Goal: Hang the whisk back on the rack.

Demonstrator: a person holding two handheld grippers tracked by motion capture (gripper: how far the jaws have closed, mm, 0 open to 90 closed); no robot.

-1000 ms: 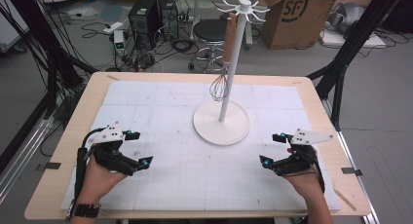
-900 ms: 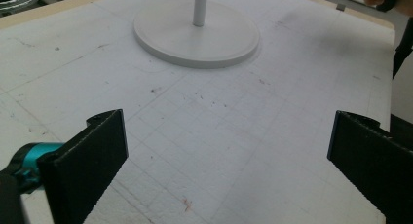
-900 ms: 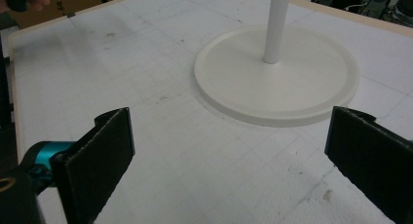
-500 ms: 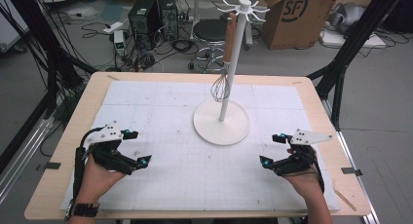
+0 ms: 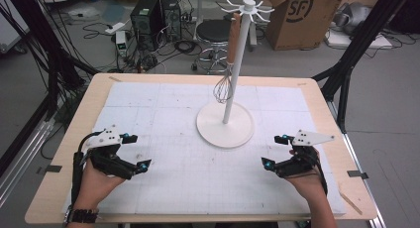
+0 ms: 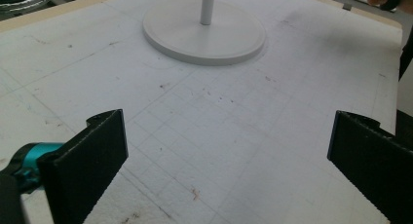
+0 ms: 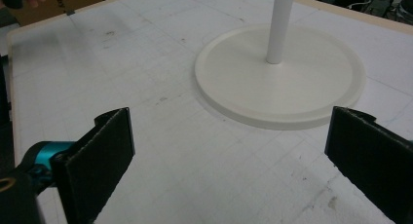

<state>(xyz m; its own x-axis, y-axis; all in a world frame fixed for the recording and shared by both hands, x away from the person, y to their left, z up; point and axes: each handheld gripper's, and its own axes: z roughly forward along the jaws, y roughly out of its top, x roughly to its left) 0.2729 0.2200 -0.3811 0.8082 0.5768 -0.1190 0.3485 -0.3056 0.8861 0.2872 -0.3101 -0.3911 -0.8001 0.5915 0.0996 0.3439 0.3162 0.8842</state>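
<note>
Both hands rest low on the near side of the desk, the left gripper at the left and the right gripper at the right, each with its fingers spread wide and empty. The whisk hangs on the white stand at the far middle, well apart from both.

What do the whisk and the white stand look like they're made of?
The whisk seems to have thin metal wire loops, grey and see-through, below a brown handle that looks like wood. The stand is plain matte white on pole and round base, with no shine; painted metal or plastic, I cannot tell which.
</note>
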